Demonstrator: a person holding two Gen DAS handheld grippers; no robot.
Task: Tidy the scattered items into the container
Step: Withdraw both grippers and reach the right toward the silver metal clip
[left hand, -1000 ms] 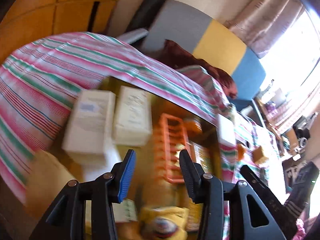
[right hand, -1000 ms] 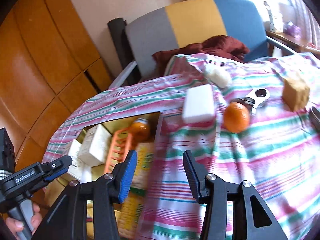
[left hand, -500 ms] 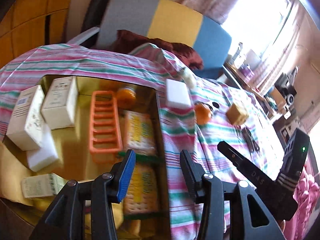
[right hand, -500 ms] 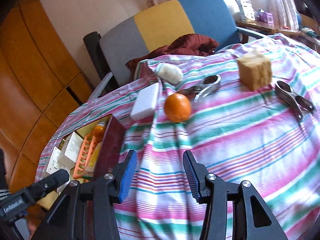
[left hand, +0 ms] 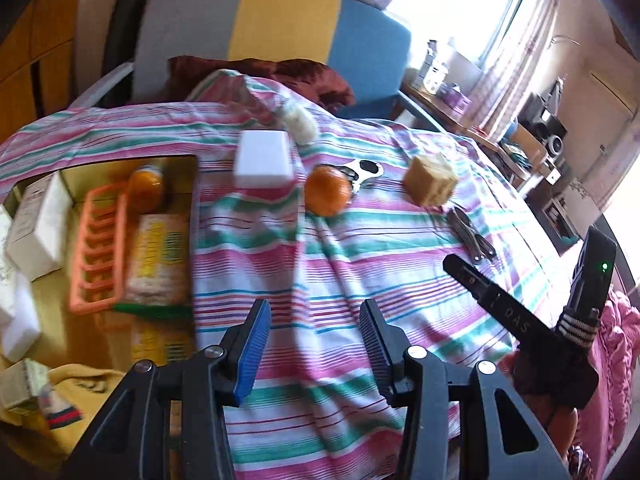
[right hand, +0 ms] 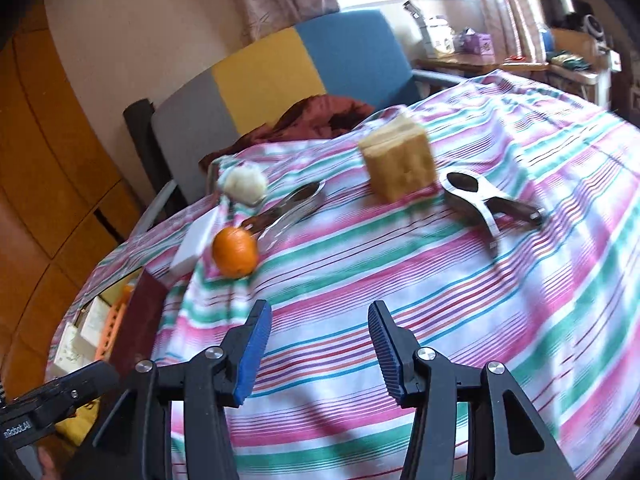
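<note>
Your container point(left hand: 195, 216) sits open at the cloth's left edge, already holding white boxes point(left hand: 38, 224), an orange rack point(left hand: 98, 252) and a yellow packet point(left hand: 160, 248). Right of it lie a white block point(left hand: 262, 158), an orange point(left hand: 327, 190), a tan sponge cube point(left hand: 430, 180) and metal tongs point(left hand: 472, 236).

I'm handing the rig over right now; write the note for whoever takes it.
Left tongs: open, empty, over the striped cloth.
Right tongs: opening, nothing between them.
In the container at the left: boxes, orange rack, small bottle, snack packs.
Left to collect from the cloth: white block, orange, tan sponge cube, white fluffy ball, two metal tools.
Orange lies nearest the container side.
</note>
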